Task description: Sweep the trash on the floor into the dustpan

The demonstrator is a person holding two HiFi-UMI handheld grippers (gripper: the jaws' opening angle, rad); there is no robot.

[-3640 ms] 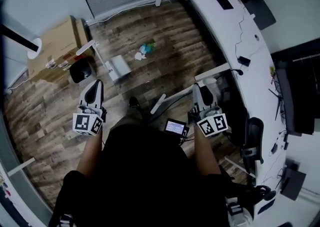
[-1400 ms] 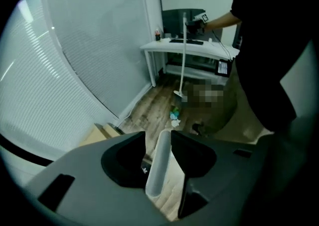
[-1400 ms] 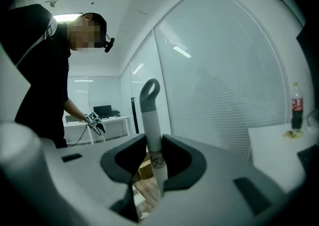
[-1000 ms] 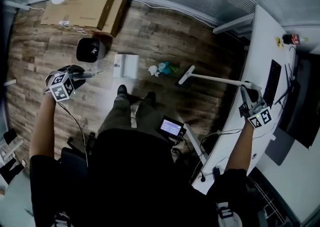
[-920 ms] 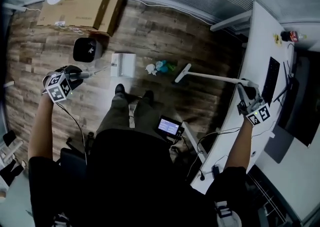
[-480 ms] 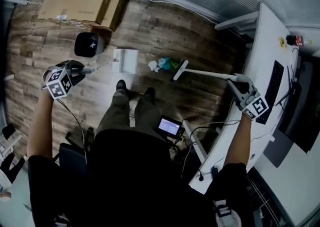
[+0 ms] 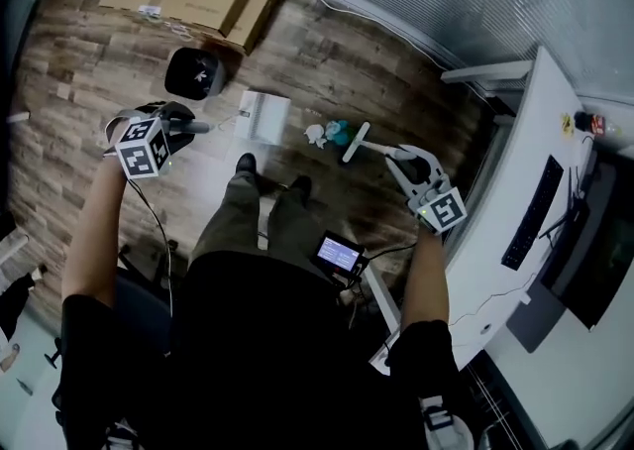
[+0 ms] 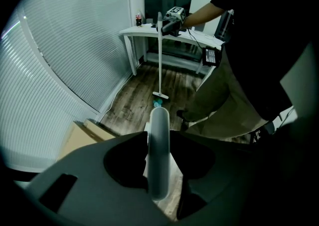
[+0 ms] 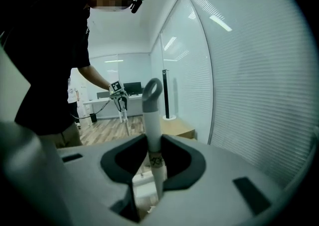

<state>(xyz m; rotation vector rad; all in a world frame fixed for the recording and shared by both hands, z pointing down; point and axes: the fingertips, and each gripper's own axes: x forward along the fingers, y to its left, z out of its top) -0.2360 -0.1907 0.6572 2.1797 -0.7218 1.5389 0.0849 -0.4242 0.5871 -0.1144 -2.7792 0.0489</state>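
My left hand-held gripper [image 7: 178, 126] is pinching the thin white handle [image 8: 159, 155] of the dustpan [image 7: 264, 116]; its jaws just closed in a bit on it. My right hand-held gripper [image 7: 406, 157] is clamped on the broom [image 7: 356, 141] shaft, near its top end.

Dustpan: white, flat on the wood floor [image 7: 386, 91]. Trash [image 7: 327, 131]: small pile, a white crumpled bit plus teal bits, between the dustpan and the broom head. Broom head is just beside it.

The head view gives that row layout but foreshortens the broom. The left gripper view shows the broom standing near upright, head down by the trash, with a desk [image 8: 149, 32] behind. Right gripper view only: a grey hang loop [image 9: 152, 88] at the shaft's end, poking past the jaws.
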